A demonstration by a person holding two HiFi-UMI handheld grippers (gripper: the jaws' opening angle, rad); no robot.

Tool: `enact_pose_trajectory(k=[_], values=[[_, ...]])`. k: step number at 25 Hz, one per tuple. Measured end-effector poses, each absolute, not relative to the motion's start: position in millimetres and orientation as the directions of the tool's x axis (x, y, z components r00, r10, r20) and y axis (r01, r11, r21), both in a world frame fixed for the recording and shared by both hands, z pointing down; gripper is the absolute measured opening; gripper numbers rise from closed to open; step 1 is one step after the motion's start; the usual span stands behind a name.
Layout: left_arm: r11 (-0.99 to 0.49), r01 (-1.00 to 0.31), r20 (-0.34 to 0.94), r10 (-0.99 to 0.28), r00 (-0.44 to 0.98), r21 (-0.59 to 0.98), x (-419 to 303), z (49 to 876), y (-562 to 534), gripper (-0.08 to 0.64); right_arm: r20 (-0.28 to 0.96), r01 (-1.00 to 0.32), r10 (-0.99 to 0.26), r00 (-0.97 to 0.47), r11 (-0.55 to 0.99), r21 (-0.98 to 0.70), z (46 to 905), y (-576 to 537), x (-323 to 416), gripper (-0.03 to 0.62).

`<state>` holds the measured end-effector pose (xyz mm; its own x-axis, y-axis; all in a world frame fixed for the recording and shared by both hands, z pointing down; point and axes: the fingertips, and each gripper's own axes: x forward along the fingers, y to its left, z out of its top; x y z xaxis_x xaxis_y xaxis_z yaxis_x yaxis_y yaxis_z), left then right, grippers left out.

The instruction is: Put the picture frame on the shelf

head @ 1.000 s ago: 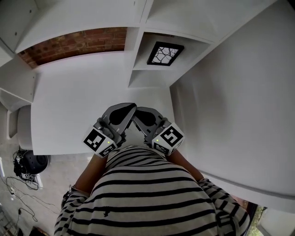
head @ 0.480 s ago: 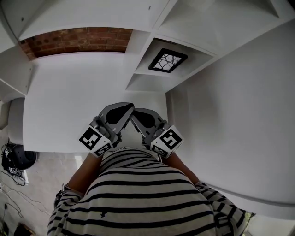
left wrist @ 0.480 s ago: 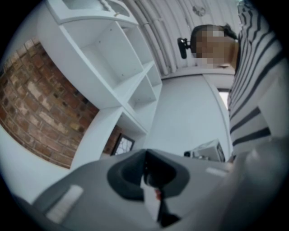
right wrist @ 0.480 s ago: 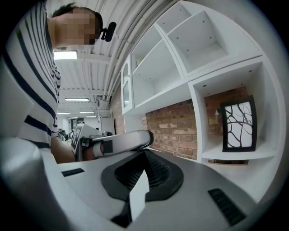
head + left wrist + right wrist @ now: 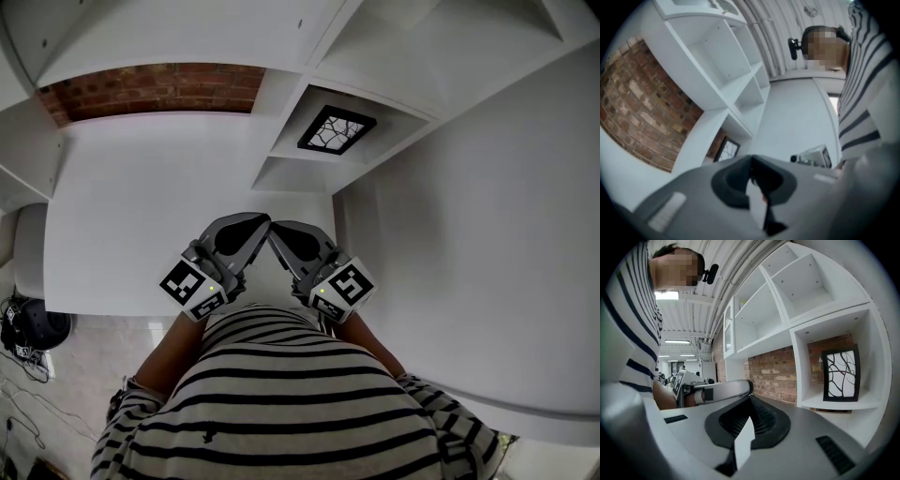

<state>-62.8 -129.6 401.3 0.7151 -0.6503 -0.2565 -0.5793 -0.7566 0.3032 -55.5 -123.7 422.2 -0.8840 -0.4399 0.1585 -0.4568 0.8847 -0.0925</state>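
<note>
The task looks done, with nothing visibly left to do. The white shelf (image 5: 281,108) rises off the far edge of the desk (image 5: 159,187), with a brick wall (image 5: 150,89) showing behind it. The frame (image 5: 337,130) is already in the shelf's lowest cubby (image 5: 806,366). In the right gripper view the frame (image 5: 841,374) stands upright on the cubby floor, close to the brick back, and nothing else is in there with it. The shelf's compartments (image 5: 806,282) above that cubby show nothing inside. Both tools are well back from the shelf, drawn in over the desk's near edge against the person's striped shirt (image 5: 281,394). The left gripper (image 5: 258,223) has its jaws pressed together on nothing. The right gripper (image 5: 279,230) is likewise closed and empty, its tip just beside the left one.
</note>
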Motion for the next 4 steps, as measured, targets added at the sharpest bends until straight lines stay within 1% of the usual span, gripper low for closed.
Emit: enact_pose_trajectory(k=[4], values=[[-0.760, -0.569, -0.256, -0.645, 0.720, 0.315, -60.0, 400.3, -129.5, 0.009, 0.161, -0.463, -0.445, -0.881, 0.881, -0.097, 419.5, -125.4, -51.5, 0.008]])
